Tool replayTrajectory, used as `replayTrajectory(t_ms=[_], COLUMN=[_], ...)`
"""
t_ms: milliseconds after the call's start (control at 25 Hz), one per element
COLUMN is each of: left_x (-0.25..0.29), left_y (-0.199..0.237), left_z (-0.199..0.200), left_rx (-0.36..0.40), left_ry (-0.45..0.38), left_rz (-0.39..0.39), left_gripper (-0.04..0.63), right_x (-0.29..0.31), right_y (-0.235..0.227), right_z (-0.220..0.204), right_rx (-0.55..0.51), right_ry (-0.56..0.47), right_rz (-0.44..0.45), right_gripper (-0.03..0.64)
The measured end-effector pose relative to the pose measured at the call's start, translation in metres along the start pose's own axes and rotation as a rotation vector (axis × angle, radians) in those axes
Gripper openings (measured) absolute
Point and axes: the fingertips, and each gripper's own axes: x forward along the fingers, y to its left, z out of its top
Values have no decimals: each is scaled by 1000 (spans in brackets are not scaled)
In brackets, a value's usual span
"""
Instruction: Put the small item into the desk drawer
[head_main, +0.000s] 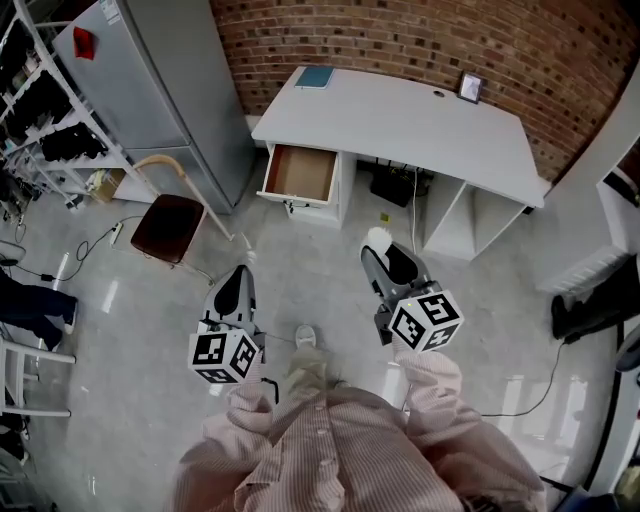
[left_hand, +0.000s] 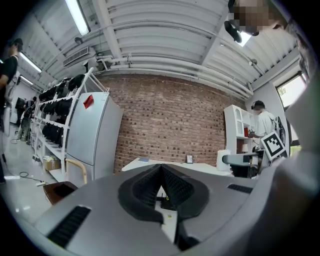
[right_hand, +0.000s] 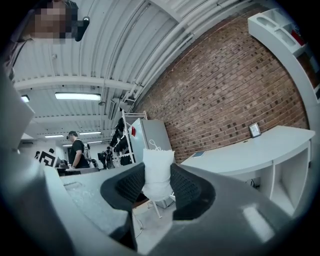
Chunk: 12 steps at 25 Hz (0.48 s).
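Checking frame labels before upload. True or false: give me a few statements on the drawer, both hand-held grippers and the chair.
1. The wood-lined drawer of the white desk is open. True.
2. The right hand-held gripper is empty. False: it is shut on a small white fabric pouch.
3. The left hand-held gripper has its jaws together with nothing between. True.
4. The brown-seated chair stands right of the drawer in the head view. False: it stands to its left.

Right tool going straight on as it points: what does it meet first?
Probably the open drawer; nothing shows between it and the right tool, which grips the white item. Depth is unclear.
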Motion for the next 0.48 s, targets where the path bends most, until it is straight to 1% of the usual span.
replayTrajectory(t_ms=[280, 480], left_x=[64, 111], left_y=[44, 81], left_z=[-6, 1], left_rx=[-18, -33], left_ry=[43, 58], left_rz=[-17, -40], left_gripper=[-2, -2], right_x=[70, 124], right_y=[-25, -32], right_z=[-6, -8], right_rx=[26, 25], right_ry=[21, 50], right_rz=[-37, -61], right_gripper=[161, 161])
